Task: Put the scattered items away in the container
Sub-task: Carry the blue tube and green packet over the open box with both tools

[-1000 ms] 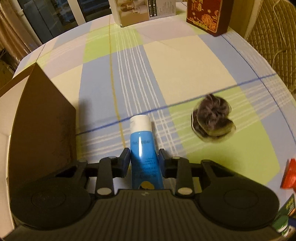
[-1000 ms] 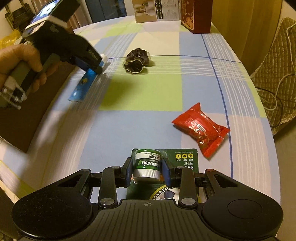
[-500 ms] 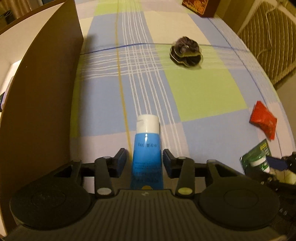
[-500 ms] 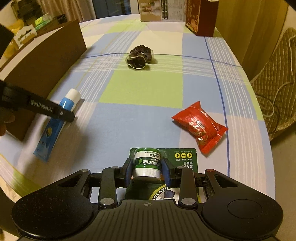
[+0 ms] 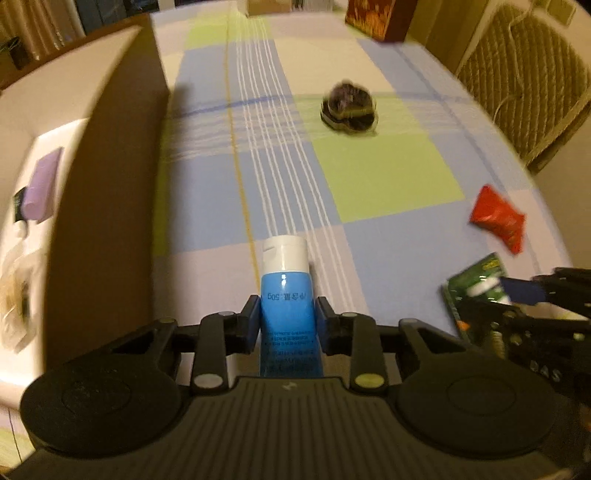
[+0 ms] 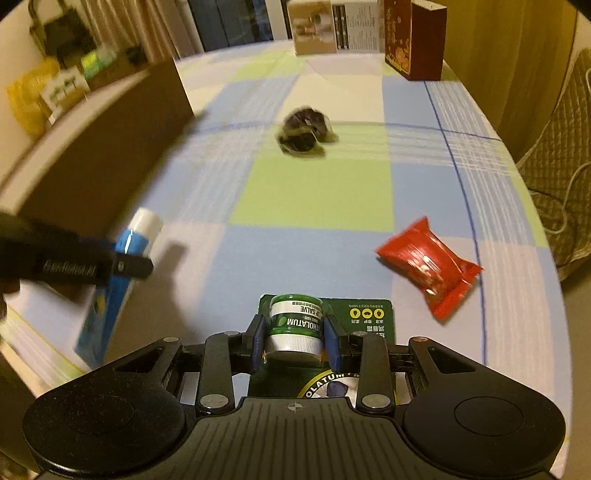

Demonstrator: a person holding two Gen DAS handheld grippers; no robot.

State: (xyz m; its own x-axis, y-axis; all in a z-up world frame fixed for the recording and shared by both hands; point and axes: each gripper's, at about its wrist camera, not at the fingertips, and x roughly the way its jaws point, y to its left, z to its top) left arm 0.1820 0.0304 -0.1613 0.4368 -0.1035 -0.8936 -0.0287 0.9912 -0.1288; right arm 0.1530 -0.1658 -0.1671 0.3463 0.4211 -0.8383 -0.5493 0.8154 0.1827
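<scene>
My left gripper (image 5: 286, 317) is shut on a blue tube (image 5: 284, 295) with a white cap, held just right of the brown cardboard box (image 5: 110, 184). In the right wrist view the blue tube (image 6: 125, 254) hangs above the table in the left gripper (image 6: 122, 266) and casts a shadow. My right gripper (image 6: 295, 332) is shut on a green salve jar (image 6: 295, 321) on its green card. The right gripper (image 5: 546, 295) also shows at the right edge of the left wrist view. A dark scrunchie (image 6: 304, 129) and a red snack packet (image 6: 428, 266) lie on the checked tablecloth.
Inside the box lie a purple item (image 5: 40, 188) and some blurred packets. A dark red box (image 6: 413, 40) and a printed carton (image 6: 332, 26) stand at the table's far end. A wicker chair (image 5: 524, 74) stands past the right edge.
The left gripper has carried the blue tube back along the box wall toward the near end. The right gripper keeps its hold on the salve jar and has shifted slightly.
</scene>
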